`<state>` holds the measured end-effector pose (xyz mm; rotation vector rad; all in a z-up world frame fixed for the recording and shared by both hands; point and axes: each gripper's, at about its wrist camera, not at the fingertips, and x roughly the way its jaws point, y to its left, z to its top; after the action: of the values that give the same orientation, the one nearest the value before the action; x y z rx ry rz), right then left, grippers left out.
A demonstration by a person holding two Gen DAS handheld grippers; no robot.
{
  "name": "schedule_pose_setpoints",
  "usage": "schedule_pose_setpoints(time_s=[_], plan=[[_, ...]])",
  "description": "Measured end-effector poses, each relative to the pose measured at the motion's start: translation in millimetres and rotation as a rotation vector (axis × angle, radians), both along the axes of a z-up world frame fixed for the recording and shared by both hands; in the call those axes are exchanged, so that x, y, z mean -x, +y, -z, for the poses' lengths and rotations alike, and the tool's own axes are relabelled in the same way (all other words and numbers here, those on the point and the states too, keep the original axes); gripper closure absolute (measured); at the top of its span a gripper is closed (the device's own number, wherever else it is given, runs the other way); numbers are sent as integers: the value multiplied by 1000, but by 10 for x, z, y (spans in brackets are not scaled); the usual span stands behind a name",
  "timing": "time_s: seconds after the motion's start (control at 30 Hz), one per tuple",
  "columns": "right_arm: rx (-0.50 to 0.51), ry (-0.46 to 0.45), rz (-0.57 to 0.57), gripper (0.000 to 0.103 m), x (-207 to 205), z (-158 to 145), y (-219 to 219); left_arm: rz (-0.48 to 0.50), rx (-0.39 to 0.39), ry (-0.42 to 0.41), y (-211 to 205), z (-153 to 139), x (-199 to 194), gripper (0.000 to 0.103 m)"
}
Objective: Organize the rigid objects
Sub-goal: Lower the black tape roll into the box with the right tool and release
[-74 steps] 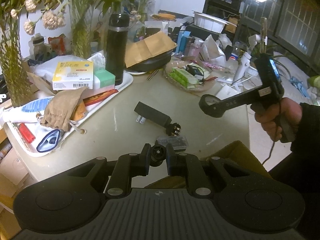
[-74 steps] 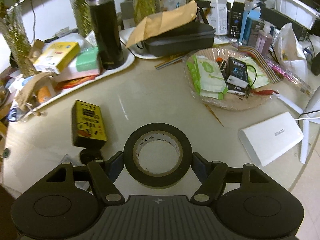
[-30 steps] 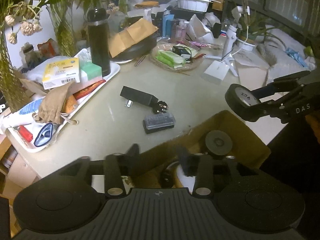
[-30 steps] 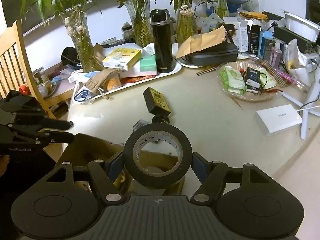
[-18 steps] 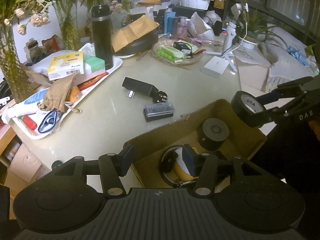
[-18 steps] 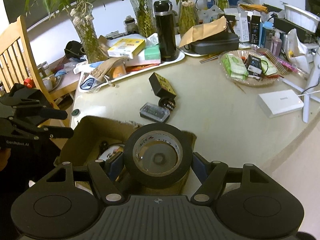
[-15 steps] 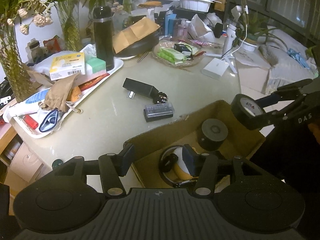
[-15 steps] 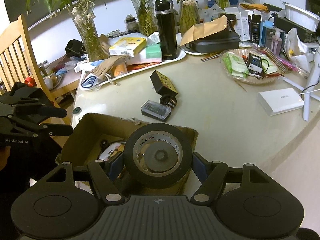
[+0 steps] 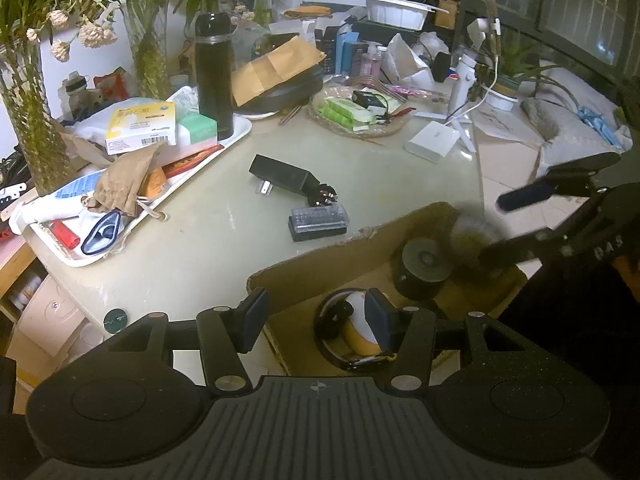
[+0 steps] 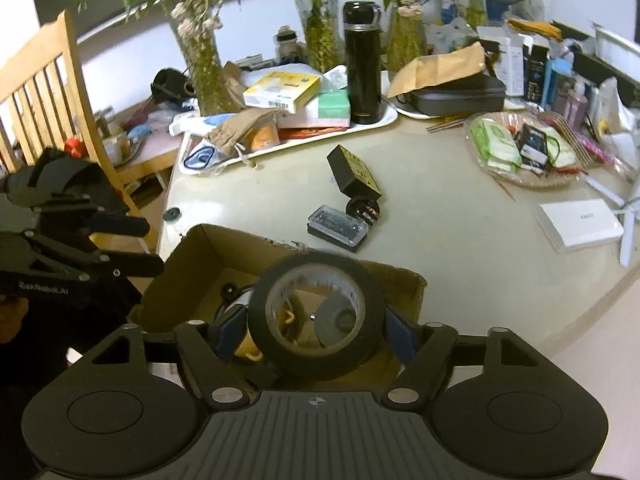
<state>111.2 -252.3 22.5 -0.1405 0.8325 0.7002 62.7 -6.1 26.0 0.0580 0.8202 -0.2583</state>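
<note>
1. Tape roll (image 10: 316,316) sits between my right gripper (image 10: 316,336) fingers, right above the open cardboard box (image 10: 180,276). Jaws are opening now; pads look to have just cleared the roll's sides, so I judge this is the drop.
2. From the left wrist view the roll is only a blur (image 9: 476,236) at the box's far corner, beside the right gripper (image 9: 504,228). Reads as falling or slipping free; can't tell exactly.
3. Do it well: keep the right hand steady over the box until the roll is clear of both pads. Don't pull away early, or a pad could snag the roll and flip it over the wall.
4. Landing spot: a dark round puck (image 9: 426,262) lies directly under the roll, and a yellow-and-white tape measure or similar (image 9: 356,332) sits nearer the left side. Roll may land tilted on the puck; fine, as long as it stays inside.
5. Left gripper (image 9: 316,316) hovers over the box's near side, fingers partly spread, nothing pinched between them. Keep it out of the drop path.
6. Still on the table (image 9: 200,264) by my judgement: black plug adapter (image 9: 284,178), small clear-lidded bit case (image 9: 318,222), round black plug (image 9: 324,196). Those are next.
7. Risk: box edge is torn and soft (image 10: 288,246); don't lean on it when withdrawing.
</note>
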Motion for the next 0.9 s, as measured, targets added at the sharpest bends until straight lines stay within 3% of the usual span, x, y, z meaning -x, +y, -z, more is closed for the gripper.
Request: schedule_pose_setpoints(time_s=[0.03, 0.33, 0.9], plan=[[9, -18, 0, 0, 15, 2, 13, -2, 0, 0, 3, 1, 3, 51], [91, 4, -22, 0, 82, 129, 67, -9, -4, 3, 14, -7, 15, 51], [80, 25, 21, 0, 36, 147, -6, -30, -18, 5, 17, -13, -13, 51]])
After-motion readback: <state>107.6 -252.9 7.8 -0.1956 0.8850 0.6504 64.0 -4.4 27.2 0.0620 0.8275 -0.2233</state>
